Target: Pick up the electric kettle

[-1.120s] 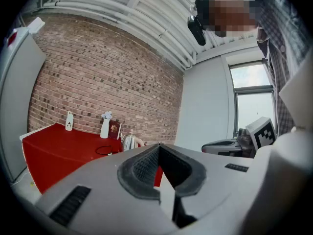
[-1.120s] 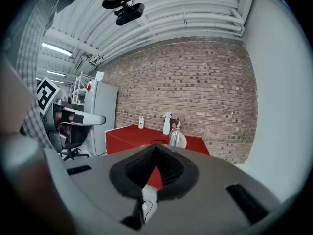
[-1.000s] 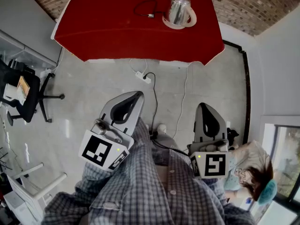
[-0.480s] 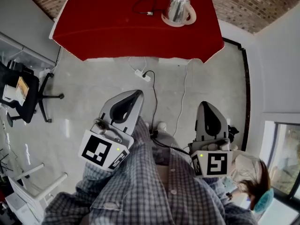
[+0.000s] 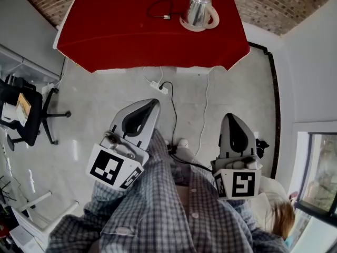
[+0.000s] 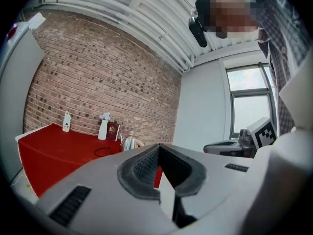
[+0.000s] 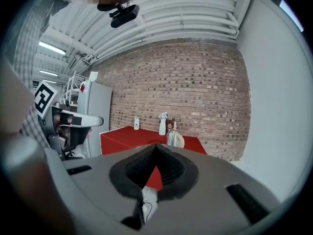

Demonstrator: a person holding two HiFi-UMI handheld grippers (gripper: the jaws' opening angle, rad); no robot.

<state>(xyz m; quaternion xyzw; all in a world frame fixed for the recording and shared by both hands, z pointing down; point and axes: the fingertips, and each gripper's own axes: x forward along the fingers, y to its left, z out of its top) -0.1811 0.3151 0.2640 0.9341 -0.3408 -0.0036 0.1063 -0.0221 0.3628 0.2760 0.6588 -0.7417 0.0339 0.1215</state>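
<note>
The steel electric kettle (image 5: 198, 9) stands on its pale round base at the far right of the red table (image 5: 116, 33). It also shows small in the left gripper view (image 6: 128, 143) and in the right gripper view (image 7: 173, 137). Both grippers are held near my body, well short of the table and over the floor. My left gripper (image 5: 155, 104) is shut with nothing between its jaws (image 6: 159, 146). My right gripper (image 5: 230, 117) is likewise shut and empty (image 7: 155, 146). Both point toward the table.
A black cord (image 5: 158, 9) lies coiled on the table beside the kettle. A white bottle (image 6: 66, 122) and a vase (image 6: 103, 127) stand at the table's back. A power strip (image 5: 160, 86) with cables lies on the floor before the table. An office chair (image 5: 23, 107) stands at the left.
The table and kettle have slid slightly up and left in the head view. Both grippers have kept their places. A person at the lower right has moved mostly out of frame.
</note>
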